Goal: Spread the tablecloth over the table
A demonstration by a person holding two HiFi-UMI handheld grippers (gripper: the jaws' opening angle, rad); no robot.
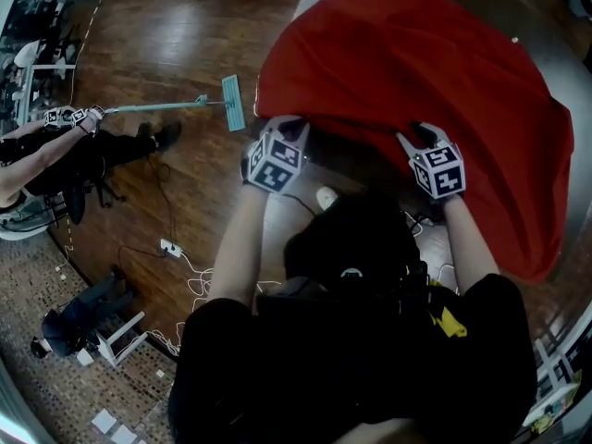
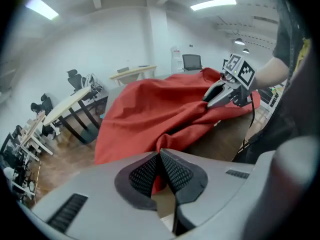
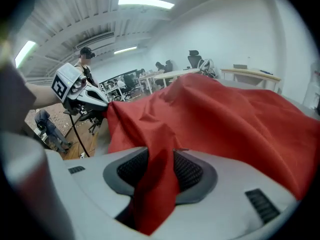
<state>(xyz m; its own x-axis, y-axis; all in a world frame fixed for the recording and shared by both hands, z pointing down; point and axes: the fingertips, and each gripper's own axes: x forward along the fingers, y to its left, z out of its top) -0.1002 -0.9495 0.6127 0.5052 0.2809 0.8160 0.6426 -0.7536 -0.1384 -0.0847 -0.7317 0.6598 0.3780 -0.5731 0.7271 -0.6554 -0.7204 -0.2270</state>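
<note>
Cloth first: the red tablecloth [image 1: 407, 72] lies bunched in loose folds over the tabletop [image 1: 555, 63]. It covers most of the tabletop, and its right-hand part spills over the tabletop's rim. A bare dark strip of the tabletop shows along the near edge (the side where the person stands), and a grey margin shows at the far side.

The left gripper [image 1: 282, 126] is at the near edge of the tabletop, towards its left. In the left gripper view its fingers [image 2: 175, 171] are together, with a thin bit of the tablecloth [image 2: 150, 109] pinched between the pads. Brown tabletop [image 2: 225, 134] shows bare just beyond them.

The right gripper [image 1: 421, 137] is at the same near edge, further right and well apart from the other. In the right gripper view its fingers [image 3: 187, 169] are clamped on a thick fold of the tablecloth [image 3: 240, 119], which passes between the pads and hangs out below them. Each gripper shows in the other's view (the right gripper [image 2: 216, 96] and the left gripper [image 3: 102, 104]), both at the hem.

Off the tabletop's left side, a mop [image 1: 231, 103] with a teal head rests on the wooden floor [image 1: 185, 35]. A second person [image 1: 55, 155] is beyond it, and a power strip [image 1: 170, 247] lies on the floor nearer the tabletop's near edge.
</note>
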